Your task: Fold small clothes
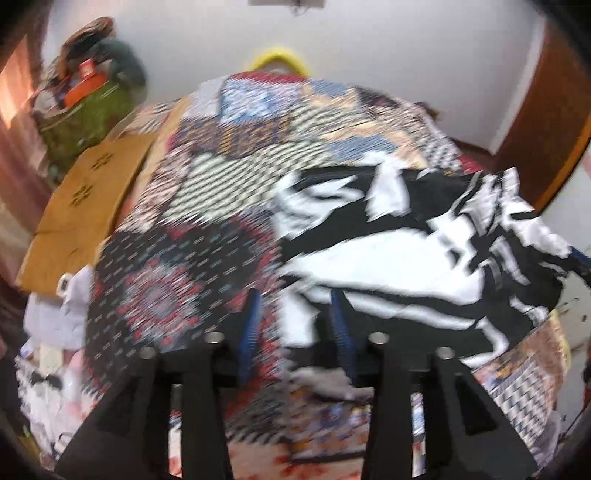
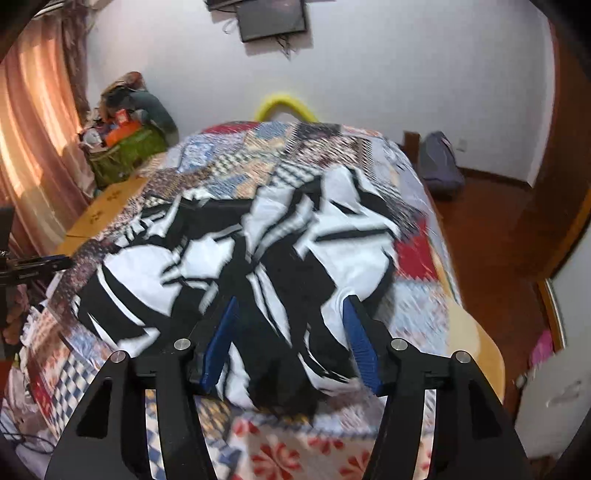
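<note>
A black-and-white patterned garment (image 1: pixel 388 251) lies crumpled on a patchwork quilt (image 1: pixel 207 206) that covers the bed. In the left wrist view the picture is blurred. My left gripper (image 1: pixel 294 297) hangs open over the garment's left edge, and its blue pads (image 1: pixel 251 325) press on nothing. In the right wrist view the same garment (image 2: pixel 295 240) spreads across the middle of the quilt (image 2: pixel 417 251). My right gripper (image 2: pixel 291 299) stands open above its near edge, with cloth showing below the gap and no pinch. A black and blue gripper tip (image 2: pixel 44 264) pokes in at the left edge.
A flat cardboard sheet (image 1: pixel 85 199) lies along the bed's left side, beyond it a green bag of clutter (image 1: pixel 88 110). A yellow curved rail (image 2: pixel 286 103) stands at the bed's far end. A grey backpack (image 2: pixel 439 166) sits on the wooden floor (image 2: pixel 491 236). A screen (image 2: pixel 273 16) hangs on the wall.
</note>
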`<action>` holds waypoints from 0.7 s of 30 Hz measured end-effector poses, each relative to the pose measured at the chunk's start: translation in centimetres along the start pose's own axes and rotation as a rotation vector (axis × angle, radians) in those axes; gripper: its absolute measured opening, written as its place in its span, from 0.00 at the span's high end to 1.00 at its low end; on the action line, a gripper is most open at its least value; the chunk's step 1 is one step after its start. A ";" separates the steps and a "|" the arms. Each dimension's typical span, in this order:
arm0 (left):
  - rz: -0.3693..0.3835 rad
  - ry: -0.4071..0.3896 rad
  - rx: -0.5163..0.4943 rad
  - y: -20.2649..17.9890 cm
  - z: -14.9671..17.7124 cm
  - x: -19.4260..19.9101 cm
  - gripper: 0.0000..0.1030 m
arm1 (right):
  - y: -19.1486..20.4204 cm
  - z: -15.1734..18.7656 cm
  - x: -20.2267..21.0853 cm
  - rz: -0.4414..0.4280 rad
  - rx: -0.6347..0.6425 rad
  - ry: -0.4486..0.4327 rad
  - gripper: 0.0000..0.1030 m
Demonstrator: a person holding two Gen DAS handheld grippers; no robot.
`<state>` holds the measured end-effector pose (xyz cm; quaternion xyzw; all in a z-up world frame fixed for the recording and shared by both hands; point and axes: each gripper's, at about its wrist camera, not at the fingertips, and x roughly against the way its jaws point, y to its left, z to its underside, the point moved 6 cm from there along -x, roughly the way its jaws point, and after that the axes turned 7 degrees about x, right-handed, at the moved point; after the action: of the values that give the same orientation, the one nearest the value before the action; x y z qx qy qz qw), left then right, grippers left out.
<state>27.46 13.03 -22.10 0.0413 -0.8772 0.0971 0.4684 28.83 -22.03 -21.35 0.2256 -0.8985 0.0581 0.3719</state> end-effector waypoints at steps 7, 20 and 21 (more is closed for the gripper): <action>0.024 0.094 -0.056 -4.0 0.7 -5.0 0.58 | 2.7 -1.4 0.2 0.045 0.078 -0.064 0.47; -0.072 0.109 -0.045 -0.9 2.5 -7.3 0.33 | 2.1 4.0 -8.1 -0.079 -0.020 0.209 0.35; -0.087 0.108 -0.036 -0.2 2.7 -7.1 0.33 | 1.8 4.7 -8.5 -0.083 -0.039 0.227 0.35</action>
<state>29.27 12.11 -29.38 0.0658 -0.8496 0.0631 0.5194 30.29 -18.63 -30.47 0.2474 -0.8414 0.0503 0.4777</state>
